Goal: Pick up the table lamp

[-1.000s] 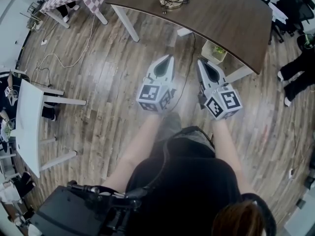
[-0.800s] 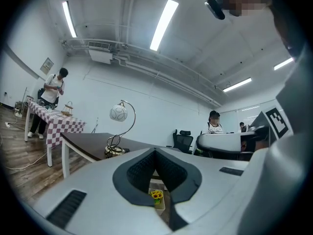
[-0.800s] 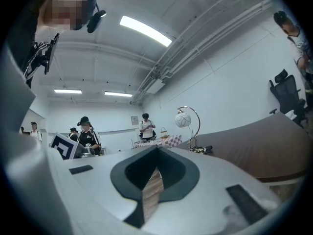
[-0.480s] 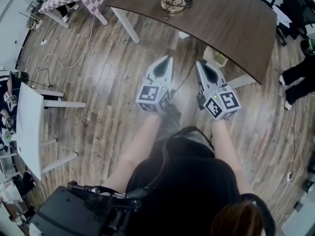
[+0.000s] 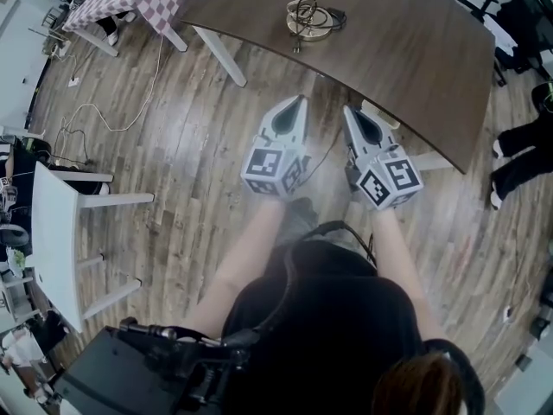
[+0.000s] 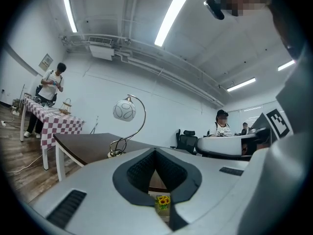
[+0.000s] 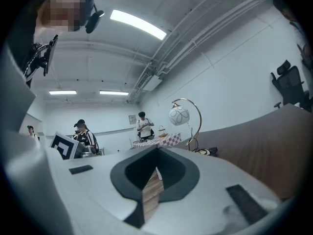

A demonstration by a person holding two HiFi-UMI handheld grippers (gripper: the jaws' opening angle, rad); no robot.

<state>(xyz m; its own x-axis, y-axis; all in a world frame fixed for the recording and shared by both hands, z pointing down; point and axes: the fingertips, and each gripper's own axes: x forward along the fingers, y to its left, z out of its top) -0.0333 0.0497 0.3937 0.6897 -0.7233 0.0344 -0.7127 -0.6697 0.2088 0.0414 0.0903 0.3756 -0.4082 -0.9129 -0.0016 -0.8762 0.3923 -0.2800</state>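
Approach step for the table lamp [image 5: 311, 17], nothing gripped yet.
Head view: held left gripper [image 5: 298, 102] and right gripper [image 5: 347, 111] side by side, fingers pressed shut and empty, short of the desk [image 5: 406, 54]; found the lamp well ahead of the fingertips, on the desk. Left gripper view: saw it ahead, left of the closed fingers, upright, long axis vertical, stem [image 6: 145, 115] arching over, globe [image 6: 124, 110] hanging down. Right gripper view: saw it ahead, right of the closed fingers. Judged next: move forward, spread fingers, take the stem.
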